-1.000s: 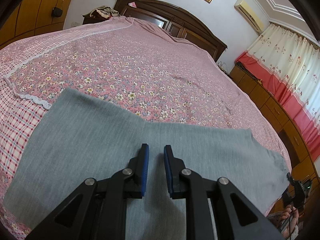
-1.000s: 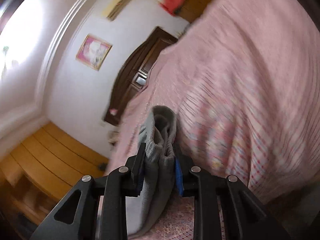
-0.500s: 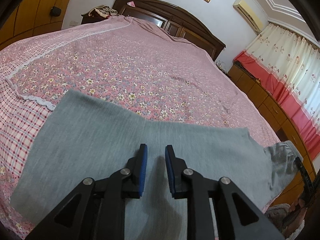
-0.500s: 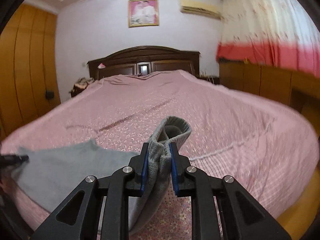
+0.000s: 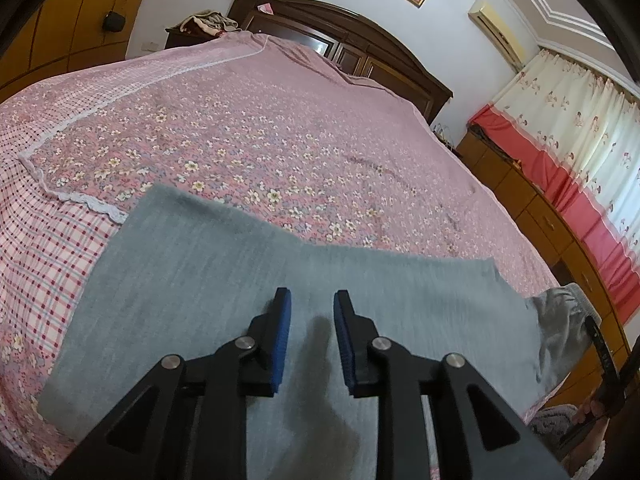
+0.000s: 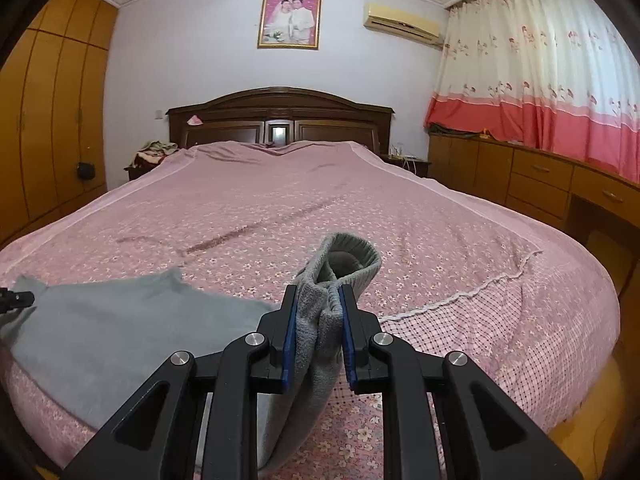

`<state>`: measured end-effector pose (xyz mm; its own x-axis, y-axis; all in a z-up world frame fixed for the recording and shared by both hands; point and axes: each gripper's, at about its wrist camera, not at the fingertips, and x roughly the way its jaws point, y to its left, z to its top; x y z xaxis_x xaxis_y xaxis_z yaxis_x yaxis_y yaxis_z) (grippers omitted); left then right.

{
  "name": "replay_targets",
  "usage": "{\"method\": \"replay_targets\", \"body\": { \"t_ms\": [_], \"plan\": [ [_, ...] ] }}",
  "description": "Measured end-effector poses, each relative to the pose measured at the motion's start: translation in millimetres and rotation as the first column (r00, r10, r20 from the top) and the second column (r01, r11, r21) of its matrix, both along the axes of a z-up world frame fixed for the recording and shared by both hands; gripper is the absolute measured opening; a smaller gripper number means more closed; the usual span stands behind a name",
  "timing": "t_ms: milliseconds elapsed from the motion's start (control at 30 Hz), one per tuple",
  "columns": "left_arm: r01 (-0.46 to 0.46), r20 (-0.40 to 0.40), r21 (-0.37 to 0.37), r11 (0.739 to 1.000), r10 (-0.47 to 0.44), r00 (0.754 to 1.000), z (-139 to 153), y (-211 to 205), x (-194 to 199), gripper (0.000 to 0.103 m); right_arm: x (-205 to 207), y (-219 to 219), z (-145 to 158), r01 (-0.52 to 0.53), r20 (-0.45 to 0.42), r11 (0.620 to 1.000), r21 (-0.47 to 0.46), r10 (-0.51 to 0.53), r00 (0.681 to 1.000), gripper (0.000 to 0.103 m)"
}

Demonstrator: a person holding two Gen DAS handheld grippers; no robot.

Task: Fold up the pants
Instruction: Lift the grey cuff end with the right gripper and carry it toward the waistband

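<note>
Room: bedroom with a wide bed (image 5: 280,128) under a pink flowered cover, a dark wooden headboard (image 6: 280,120), a framed picture (image 6: 290,20) and an air conditioner (image 6: 404,26) on the wall, red and cream curtains (image 6: 540,80) to the right.
Pants: grey pants (image 5: 224,280) lie flat across the near end of the bed, spread smooth over the flowered and checked cover.
Left gripper: the left gripper (image 5: 312,336) hovers over the middle of the cloth, its blue pads a narrow gap apart with nothing between them.
Right gripper: the right gripper (image 6: 318,336) is closed on the ribbed cuff (image 6: 352,256) at one end of the pants, which stands bunched up above its pads while the cloth below hangs slack toward the bed.
Handling: the fabric looks like a soft, light knit, limp rather than stiff, so it should drape and sag wherever it is unsupported; it seems to cling rather than slip.
Where to hold: the ribbed end and the outer edges look the firmest places to pinch; a hold mid-panel would likely gather wrinkles.
Writing: no brand, label or readable text shows anywhere.
</note>
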<state>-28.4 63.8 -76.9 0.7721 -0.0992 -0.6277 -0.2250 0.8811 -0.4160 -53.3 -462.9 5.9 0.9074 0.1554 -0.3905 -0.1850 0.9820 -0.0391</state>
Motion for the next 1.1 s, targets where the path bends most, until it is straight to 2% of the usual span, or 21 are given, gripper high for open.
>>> {"method": "replay_targets", "body": {
  "t_ms": [67, 200, 367, 533, 667, 833, 900, 967, 1000, 1067, 1100],
  "plan": [
    [0.004, -0.001, 0.011, 1.000, -0.004, 1.000, 1, -1, 0, 0.023, -2, 4, 3, -0.020, 0.010, 1.000, -0.005, 0.020, 1.000, 0.020],
    [0.003, -0.002, 0.013, 1.000, -0.003, 1.000, 1, 0, 0, 0.024, -12, 26, 12, -0.079, 0.062, 0.994, -0.072, 0.084, 0.995, 0.020],
    [-0.026, 0.015, -0.001, 1.000, 0.026, 1.000, 6, 10, -8, 0.024, -26, 72, 21, -0.154, 0.111, 0.967, -0.203, 0.179, 0.978, 0.020],
    [-0.055, 0.035, 0.000, 0.998, 0.055, 0.998, 11, 24, -25, 0.026, -39, 121, 28, -0.241, 0.141, 0.936, -0.257, 0.283, 0.949, 0.020],
    [-0.091, 0.049, -0.021, 0.996, 0.092, 0.995, 12, 44, -46, 0.027, -50, 174, 35, -0.335, 0.169, 0.903, -0.270, 0.387, 0.906, 0.020],
    [-0.157, 0.069, -0.044, 0.987, 0.160, 0.985, 14, 75, -78, 0.027, -55, 258, 35, -0.489, 0.160, 0.858, -0.157, 0.511, 0.845, 0.020],
    [-0.196, 0.082, -0.052, 0.979, 0.200, 0.976, 16, 91, -95, 0.028, -61, 292, 28, -0.533, 0.157, 0.835, -0.139, 0.550, 0.821, 0.020],
    [-0.234, 0.088, -0.060, 0.970, 0.238, 0.967, 16, 105, -110, 0.028, -72, 330, 17, -0.570, 0.157, 0.807, -0.158, 0.590, 0.792, 0.020],
    [-0.253, 0.089, -0.070, 0.965, 0.258, 0.962, 15, 112, -117, 0.028, -81, 353, 8, -0.598, 0.153, 0.781, -0.180, 0.623, 0.767, 0.020],
    [-0.288, 0.087, -0.111, 0.951, 0.297, 0.951, 10, 128, -131, 0.028, -91, 381, -6, -0.631, 0.132, 0.746, -0.214, 0.662, 0.738, 0.020],
    [-0.300, 0.087, -0.131, 0.945, 0.313, 0.946, 8, 133, -137, 0.028, -99, 398, -16, -0.658, 0.115, 0.716, -0.233, 0.692, 0.713, 0.020]
  ]
}}
